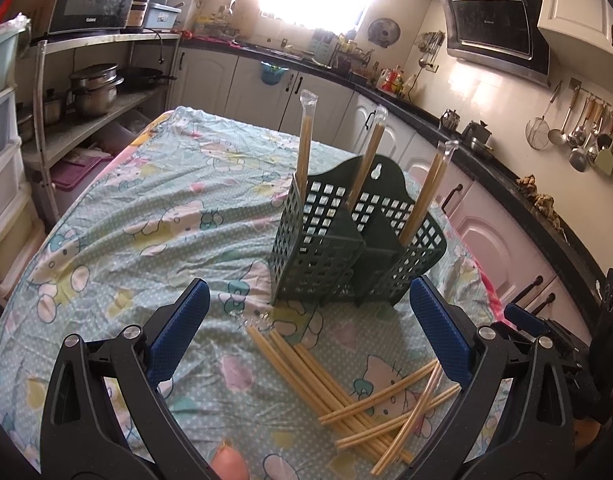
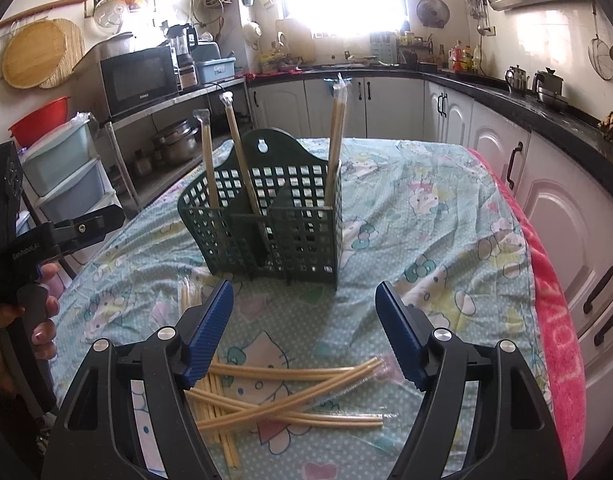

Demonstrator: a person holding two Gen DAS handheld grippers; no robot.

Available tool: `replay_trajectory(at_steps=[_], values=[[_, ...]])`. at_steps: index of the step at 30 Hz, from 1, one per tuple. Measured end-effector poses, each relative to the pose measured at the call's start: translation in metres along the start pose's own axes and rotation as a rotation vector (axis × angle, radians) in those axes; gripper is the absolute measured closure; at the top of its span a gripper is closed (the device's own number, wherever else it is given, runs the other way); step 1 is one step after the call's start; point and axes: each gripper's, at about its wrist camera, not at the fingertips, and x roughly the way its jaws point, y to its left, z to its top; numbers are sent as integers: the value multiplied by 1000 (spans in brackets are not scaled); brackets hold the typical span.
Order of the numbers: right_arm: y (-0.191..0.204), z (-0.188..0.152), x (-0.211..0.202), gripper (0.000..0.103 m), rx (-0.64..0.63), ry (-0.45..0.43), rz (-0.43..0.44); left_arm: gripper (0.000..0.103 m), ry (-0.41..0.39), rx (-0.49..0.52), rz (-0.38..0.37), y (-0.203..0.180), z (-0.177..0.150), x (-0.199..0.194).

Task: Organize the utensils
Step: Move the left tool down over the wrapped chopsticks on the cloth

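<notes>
Left gripper [image 1: 306,328]: black arms, blue ribbed pads; jaws apart, nothing between them.
Right gripper [image 2: 304,332]: same build; jaws wide apart, empty, above the loose pile.
Loose pile [image 1: 370,392]: pale yellow sticks in clear plastic sleeves, lying crossed on the counter [image 1: 146,208] with its cartoon-cat cloth; near ends cut off behind the gripper arms.
Holder [image 1: 346,248]: dark green plastic lattice basket with dividers, standing upright just beyond the pile.
Standing sticks [image 1: 304,144]: three sleeved ones upright in the holder; lower ends hidden.
</notes>
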Motion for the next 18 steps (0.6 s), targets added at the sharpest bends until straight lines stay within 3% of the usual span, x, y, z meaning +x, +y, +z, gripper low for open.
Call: replay_trajectory(at_steps=[14,18], values=[[-24,-38,30,32,74,158,-38,11,149,-41,15,16,-34,34],[-33,-45,41,33,126,201,-30,26,201,-81,10,25,-42,46]])
